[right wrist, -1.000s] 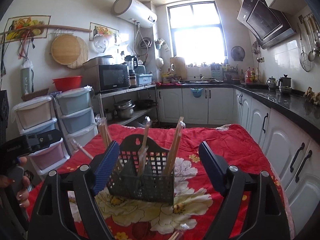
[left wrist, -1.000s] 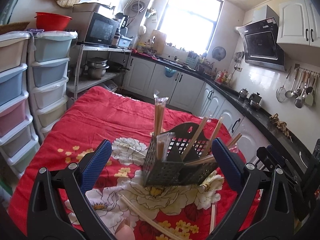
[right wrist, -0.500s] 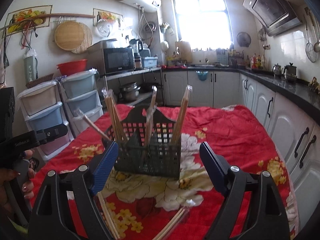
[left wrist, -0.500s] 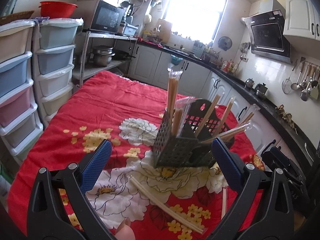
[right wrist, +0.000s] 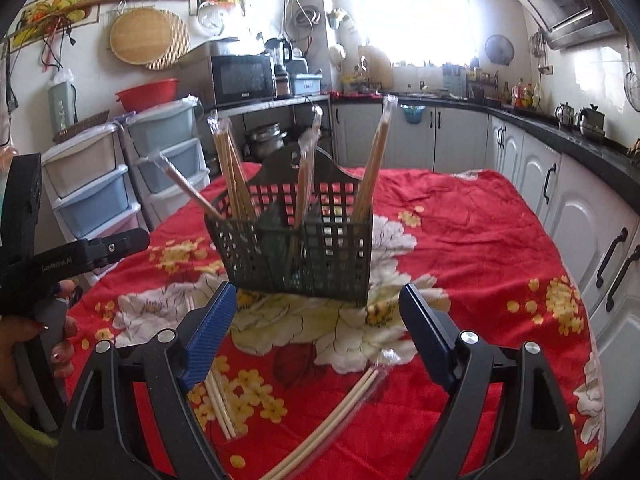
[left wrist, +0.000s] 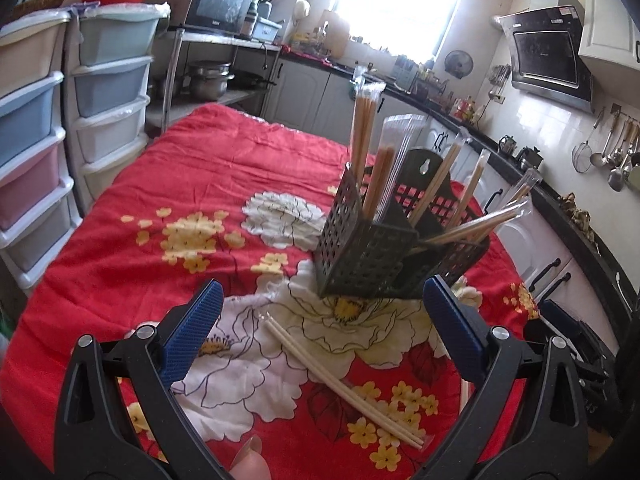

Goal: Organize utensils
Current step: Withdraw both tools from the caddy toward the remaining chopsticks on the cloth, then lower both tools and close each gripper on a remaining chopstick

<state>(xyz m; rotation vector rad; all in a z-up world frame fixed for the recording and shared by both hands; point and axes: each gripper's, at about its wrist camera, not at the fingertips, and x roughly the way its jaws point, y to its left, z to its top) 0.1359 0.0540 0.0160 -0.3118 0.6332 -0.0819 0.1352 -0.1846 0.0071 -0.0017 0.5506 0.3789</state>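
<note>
Chopsticks loose on floral cloth, dark basket behind, both tools gaping

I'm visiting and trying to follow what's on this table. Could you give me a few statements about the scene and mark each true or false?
1. The caddy stands on a red floral cloth. True.
2. Every pair of chopsticks is already in the caddy. False: wrapped pairs lie loose on the cloth in front of it.
3. The right gripper is open and holds nothing. True.
4. The left gripper is clamped on a pair of chopsticks. False: its jaws are wide apart, and the loose pair lies on the cloth between them, untouched.
5. The chopsticks in the caddy are in clear wrappers. True.
</note>
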